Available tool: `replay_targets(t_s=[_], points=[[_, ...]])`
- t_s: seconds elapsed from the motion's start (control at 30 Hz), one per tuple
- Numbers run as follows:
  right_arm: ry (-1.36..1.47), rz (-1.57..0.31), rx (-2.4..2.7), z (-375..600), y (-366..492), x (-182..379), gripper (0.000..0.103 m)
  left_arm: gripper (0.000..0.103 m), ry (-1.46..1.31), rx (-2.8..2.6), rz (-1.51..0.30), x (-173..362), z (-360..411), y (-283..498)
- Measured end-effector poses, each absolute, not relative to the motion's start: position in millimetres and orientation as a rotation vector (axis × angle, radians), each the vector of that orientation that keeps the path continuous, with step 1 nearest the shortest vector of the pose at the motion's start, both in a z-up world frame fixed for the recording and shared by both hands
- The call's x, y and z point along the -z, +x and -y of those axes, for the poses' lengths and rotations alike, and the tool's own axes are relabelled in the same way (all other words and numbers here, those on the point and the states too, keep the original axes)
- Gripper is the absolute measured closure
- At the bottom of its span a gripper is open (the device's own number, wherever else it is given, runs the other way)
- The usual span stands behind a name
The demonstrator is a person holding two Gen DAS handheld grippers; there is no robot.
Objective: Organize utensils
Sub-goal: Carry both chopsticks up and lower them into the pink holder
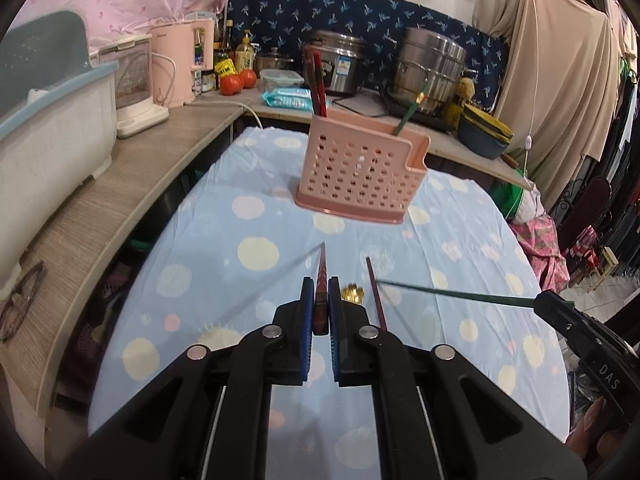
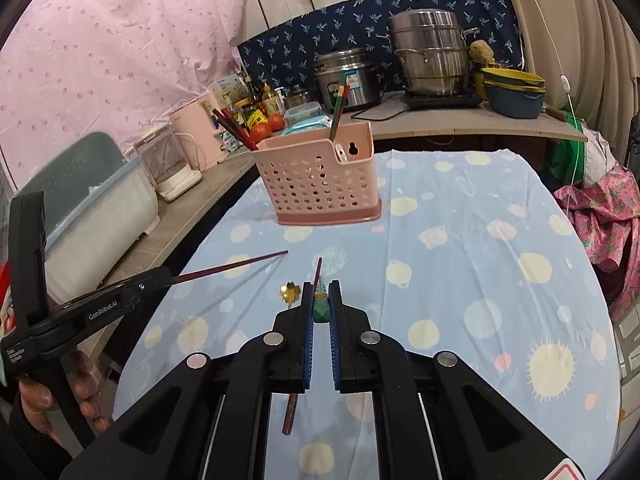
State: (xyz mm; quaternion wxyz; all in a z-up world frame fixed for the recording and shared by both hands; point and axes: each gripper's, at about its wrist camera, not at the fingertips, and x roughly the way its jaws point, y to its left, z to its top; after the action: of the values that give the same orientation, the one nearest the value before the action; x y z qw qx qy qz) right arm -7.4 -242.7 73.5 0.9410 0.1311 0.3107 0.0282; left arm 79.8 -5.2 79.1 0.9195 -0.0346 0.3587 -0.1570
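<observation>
Part done: holder [image 1: 362, 170] already has red chopsticks [image 1: 316, 84] and a green one [image 1: 408, 110]; left gripper [image 1: 321, 300] clamps a red chopstick [image 1: 322, 276], right gripper [image 2: 321, 300] clamps a green chopstick [image 2: 321, 309], both short of the holder. One dark chopstick [image 2: 302, 354] and a gold piece [image 2: 290, 292] remain on the surface [image 2: 460, 280] nearer than the holder; only the right view shows that chopstick's full length and the holder's side slot.

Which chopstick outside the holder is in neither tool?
The dark red chopstick lying on the cloth. Its red twin is clamped in the left tool, the green chopstick in the right tool.
</observation>
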Motion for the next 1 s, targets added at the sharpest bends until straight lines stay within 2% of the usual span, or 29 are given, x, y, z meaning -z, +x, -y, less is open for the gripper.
replay_targets(t_s=[1.0], points=[[0.315, -0.362, -0.062, 277.5, 94.6, -184.5, 0.096, 0.096, -0.128, 0.391, -0.426, -220.5, 30.2, 169.6]])
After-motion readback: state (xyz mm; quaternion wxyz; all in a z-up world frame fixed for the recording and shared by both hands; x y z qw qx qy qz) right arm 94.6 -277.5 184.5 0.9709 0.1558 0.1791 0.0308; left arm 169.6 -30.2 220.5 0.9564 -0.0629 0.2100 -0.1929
